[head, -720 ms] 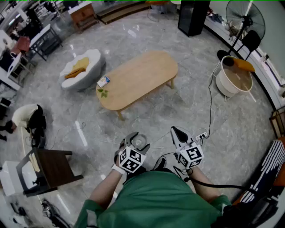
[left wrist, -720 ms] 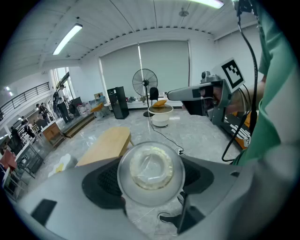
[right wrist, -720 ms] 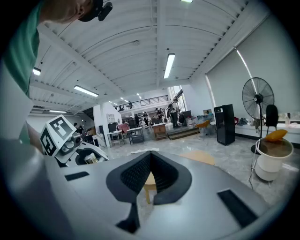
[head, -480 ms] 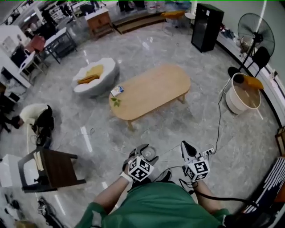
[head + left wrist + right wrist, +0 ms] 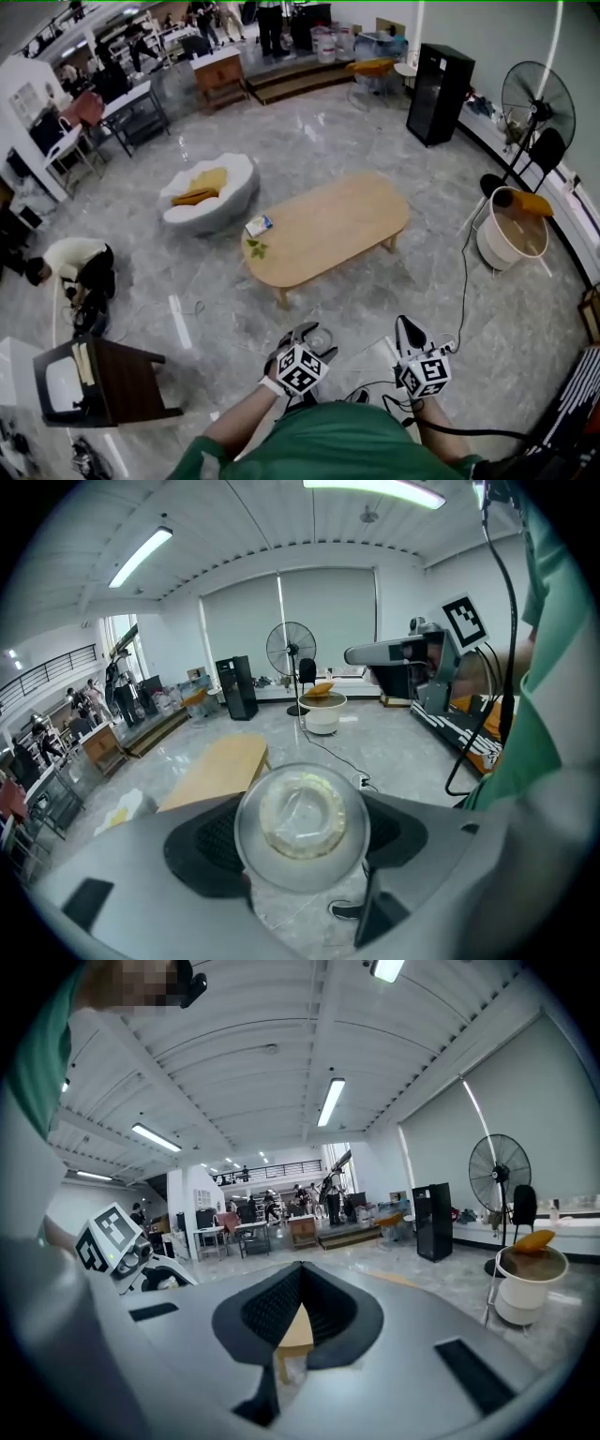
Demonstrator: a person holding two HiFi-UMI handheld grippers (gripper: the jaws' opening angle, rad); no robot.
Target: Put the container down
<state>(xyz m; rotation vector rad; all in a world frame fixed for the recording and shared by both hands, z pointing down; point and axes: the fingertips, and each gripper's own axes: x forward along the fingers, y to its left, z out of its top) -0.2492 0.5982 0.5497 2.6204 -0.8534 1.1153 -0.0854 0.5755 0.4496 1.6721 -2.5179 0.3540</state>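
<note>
In the head view, the left gripper (image 5: 307, 340) is low in the frame, just in front of the person's green shirt (image 5: 328, 445). Its jaws are spread wide around the container (image 5: 317, 336), a small round clear tub. The container is held in the air over the grey marble floor (image 5: 216, 319). It is on the near side of the oval wooden table (image 5: 328, 227) and well apart from it. The right gripper (image 5: 408, 328) is beside the left one, and its dark jaws come together to a point with nothing in them.

In the left gripper view, the container (image 5: 302, 822) fills the space between the jaws. The ribbed black pads (image 5: 211, 841) press against it on either side, so the gripper grasps the container at a wide spread. The tub is transparent, with a round rim facing the camera. A pale yellowish ring and crinkled clear film show through it. The table (image 5: 216, 771) lies beyond it, further across the floor.

In the right gripper view, the right gripper (image 5: 300, 1271) is clenched. The pads meet at their tips and hold nothing. Only a narrow gap is left lower down, and a sliver of the table (image 5: 298, 1330) shows through it.
</note>
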